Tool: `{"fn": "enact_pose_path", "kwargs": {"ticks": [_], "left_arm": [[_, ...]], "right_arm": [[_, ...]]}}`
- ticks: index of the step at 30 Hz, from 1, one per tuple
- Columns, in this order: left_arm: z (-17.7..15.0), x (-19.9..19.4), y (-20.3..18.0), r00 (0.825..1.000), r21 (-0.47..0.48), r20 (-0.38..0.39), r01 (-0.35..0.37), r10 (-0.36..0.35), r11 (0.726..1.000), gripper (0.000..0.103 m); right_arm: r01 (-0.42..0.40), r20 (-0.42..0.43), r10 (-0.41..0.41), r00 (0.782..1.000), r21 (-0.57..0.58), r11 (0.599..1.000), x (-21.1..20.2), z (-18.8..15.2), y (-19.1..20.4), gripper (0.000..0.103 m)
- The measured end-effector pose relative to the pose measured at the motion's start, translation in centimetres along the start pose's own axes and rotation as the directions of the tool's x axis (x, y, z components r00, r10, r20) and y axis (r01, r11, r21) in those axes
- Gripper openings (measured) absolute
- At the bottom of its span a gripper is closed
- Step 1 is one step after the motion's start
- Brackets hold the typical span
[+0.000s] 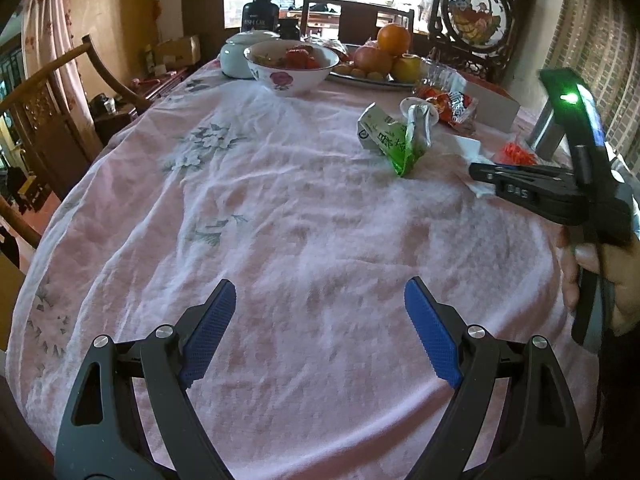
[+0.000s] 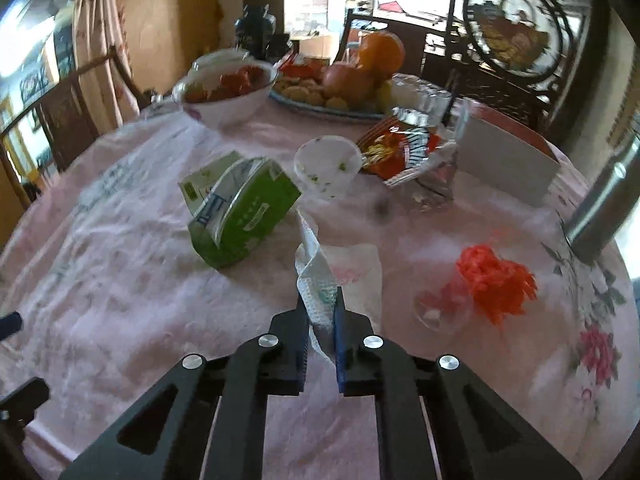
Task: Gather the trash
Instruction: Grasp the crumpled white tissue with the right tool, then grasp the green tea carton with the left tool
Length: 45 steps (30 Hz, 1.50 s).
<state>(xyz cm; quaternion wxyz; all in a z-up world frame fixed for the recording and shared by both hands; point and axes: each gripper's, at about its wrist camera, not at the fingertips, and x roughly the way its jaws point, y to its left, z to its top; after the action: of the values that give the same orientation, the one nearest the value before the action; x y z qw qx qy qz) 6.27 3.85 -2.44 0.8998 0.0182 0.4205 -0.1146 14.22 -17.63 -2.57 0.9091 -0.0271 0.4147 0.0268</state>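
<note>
The left gripper (image 1: 320, 320) hovers over bare pink tablecloth (image 1: 280, 208), its jaws spread wide with nothing between them. Well ahead of those jaws and to their right lies the crushed green carton (image 1: 394, 136).

The right gripper (image 2: 320, 312) has its jaws closed on a white paper napkin (image 2: 320, 280), which rises crumpled from between them, while the rest trails onto the cloth just ahead. To lift it cleanly, I would judge the grip should stay firm and the rise slow, so the thin paper neither tears nor drags the small clear cup (image 2: 440, 312) sitting just right of the jaws beside the orange shredded scrap (image 2: 496, 280).

Ahead and left of these jaws the green carton lies open-ended, apparently empty. Straight ahead a white plastic cup (image 2: 326, 166) tips on its side, flecked green inside. Beyond it a glass dish (image 2: 436, 160) holds a red snack wrapper (image 2: 394, 146). Farther off, a floral bowl (image 2: 228, 96) holds something red, and a plate (image 2: 320, 108) carries fruit.
</note>
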Motion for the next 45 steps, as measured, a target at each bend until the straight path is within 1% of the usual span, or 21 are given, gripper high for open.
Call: {"fn": "enact_pose_path", "kwargs": {"ticks": [3, 5, 7, 10, 12, 15, 16, 18, 19, 20, 23, 25, 30, 32, 34, 35, 40, 45], "left_arm": [[0.4, -0.5, -0.6, 1.0, 0.023, 0.018, -0.015, 0.015, 1.0, 0.083], [0.8, -0.7, -1.3, 0.999, 0.044, 0.028, -0.024, 0.023, 0.999, 0.083], [1.2, -0.9, -2.0, 0.999, 0.065, 0.046, -0.026, 0.023, 0.998, 0.084], [2.3, -1.1, -3.3, 0.997, 0.1, 0.08, -0.029, 0.021, 0.995, 0.083], [3.1, -0.9, -4.2, 0.995, 0.121, 0.094, -0.028, 0.016, 0.992, 0.083], [4.8, 0.0, -5.3, 0.995, 0.138, 0.096, -0.022, 0.008, 0.99, 0.083], [5.4, 0.4, -5.6, 0.995, 0.141, 0.099, -0.022, 0.008, 0.99, 0.081], [6.5, 1.3, -6.4, 0.995, 0.159, 0.098, -0.028, 0.013, 0.987, 0.078], [7.0, 1.7, -6.8, 0.996, 0.168, 0.093, -0.027, 0.012, 0.985, 0.075], [7.5, 2.3, -7.3, 0.996, 0.179, 0.089, -0.016, 0.0, 0.984, 0.073], [8.6, 3.8, -8.3, 0.997, 0.197, 0.083, -0.011, -0.005, 0.98, 0.066], [9.4, 5.0, -8.7, 0.997, 0.195, 0.076, -0.005, -0.01, 0.981, 0.061], [11.2, 7.9, -8.9, 0.999, 0.162, 0.017, 0.027, -0.03, 0.986, 0.053], [11.6, 8.6, -9.2, 1.0, 0.174, 0.017, 0.019, -0.022, 0.985, 0.046], [11.8, 9.2, -9.5, 1.0, 0.194, 0.017, 0.02, -0.024, 0.981, 0.035], [12.0, 9.6, -9.6, 1.0, 0.203, 0.011, 0.018, -0.02, 0.979, 0.033], [12.3, 11.3, -9.7, 0.999, 0.205, -0.037, 0.03, -0.023, 0.978, 0.032], [12.4, 12.1, -10.5, 0.998, 0.222, -0.046, 0.041, -0.031, 0.974, 0.032]], "right_arm": [[-0.011, 0.015, 0.01, 1.0, 0.054, 0.998, -1.8, -0.8, -0.6, 0.011], [-0.046, 0.03, 0.043, 0.999, 0.086, 0.995, -3.3, -1.7, -0.9, 0.011], [-0.063, 0.039, 0.059, 0.997, 0.112, 0.992, -4.3, -2.5, -1.2, 0.011], [-0.098, 0.074, 0.087, 0.993, 0.17, 0.981, -5.9, -4.1, -2.4, 0.011], [-0.116, 0.103, 0.096, 0.99, 0.211, 0.97, -6.2, -4.7, -3.4, 0.011], [-0.138, 0.145, 0.104, 0.984, 0.254, 0.957, -6.4, -5.5, -4.9, 0.011], [-0.148, 0.149, 0.111, 0.983, 0.268, 0.952, -6.3, -5.7, -5.3, 0.011], [-0.191, 0.158, 0.15, 0.976, 0.295, 0.936, -6.1, -6.1, -6.3, 0.011], [-0.2, 0.164, 0.156, 0.974, 0.304, 0.931, -6.1, -6.2, -6.6, 0.011], [-0.201, 0.164, 0.155, 0.974, 0.317, 0.927, -6.0, -6.3, -7.0, 0.011], [-0.224, 0.173, 0.172, 0.97, 0.346, 0.911, -6.1, -6.5, -7.9, 0.011], [-0.237, 0.178, 0.184, 0.967, 0.351, 0.906, -6.1, -6.5, -8.1, 0.011], [-0.259, 0.173, 0.209, 0.963, 0.357, 0.898, -5.9, -6.5, -8.0, 0.011], [-0.264, 0.168, 0.216, 0.962, 0.357, 0.896, -5.8, -6.5, -8.0, 0.011], [-0.267, 0.16, 0.223, 0.961, 0.356, 0.896, -5.6, -6.4, -7.9, 0.011], [-0.264, 0.153, 0.223, 0.963, 0.356, 0.896, -5.4, -6.4, -7.8, 0.011], [-0.269, 0.146, 0.231, 0.962, 0.361, 0.893, -5.2, -6.4, -7.8, 0.011], [-0.276, 0.14, 0.24, 0.961, 0.364, 0.889, -5.0, -6.4, -7.6, 0.011]]}}
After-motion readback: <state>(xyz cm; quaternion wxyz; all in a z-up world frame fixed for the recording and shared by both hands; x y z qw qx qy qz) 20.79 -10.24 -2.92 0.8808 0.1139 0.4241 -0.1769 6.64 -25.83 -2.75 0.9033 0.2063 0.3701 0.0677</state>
